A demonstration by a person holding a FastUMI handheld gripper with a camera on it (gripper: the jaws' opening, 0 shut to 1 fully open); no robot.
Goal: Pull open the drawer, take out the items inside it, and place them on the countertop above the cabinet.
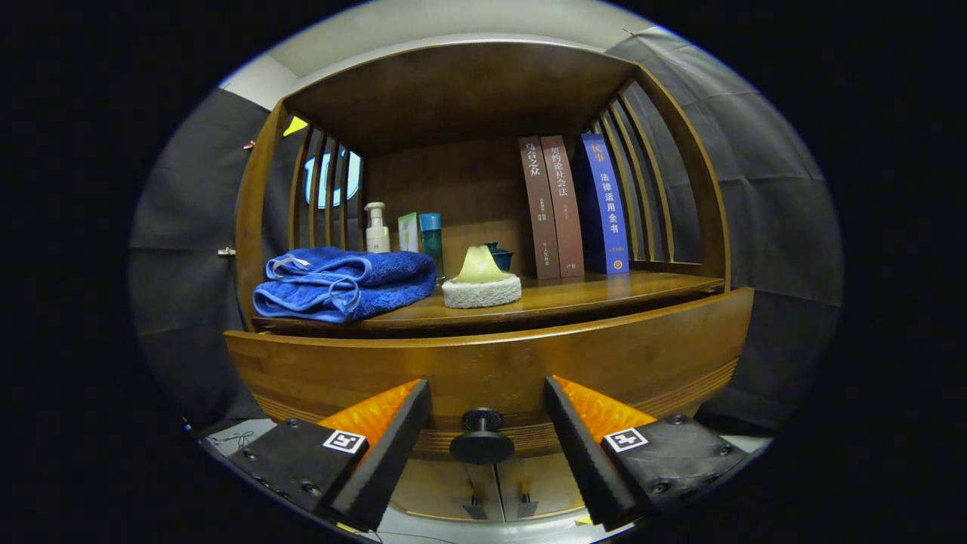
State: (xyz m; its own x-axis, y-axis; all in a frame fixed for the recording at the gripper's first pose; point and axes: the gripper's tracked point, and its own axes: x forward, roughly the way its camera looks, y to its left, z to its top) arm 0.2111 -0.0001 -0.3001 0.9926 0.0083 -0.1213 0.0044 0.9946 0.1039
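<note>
The gripper (487,434) is released, its fingers apart on both sides of the black knob (481,438) of the closed drawer (483,363), not touching it. A towel (344,283) lies on the countertop (604,291).

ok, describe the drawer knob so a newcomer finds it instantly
Start at the wooden cabinet with the open shelf of books and a blue towel. Just below that shelf runs the closed drawer front. Centred low on it is the drawer knob, sitting between the gripper's open fingers, untouched: the one small round black part on brown wood.
</note>
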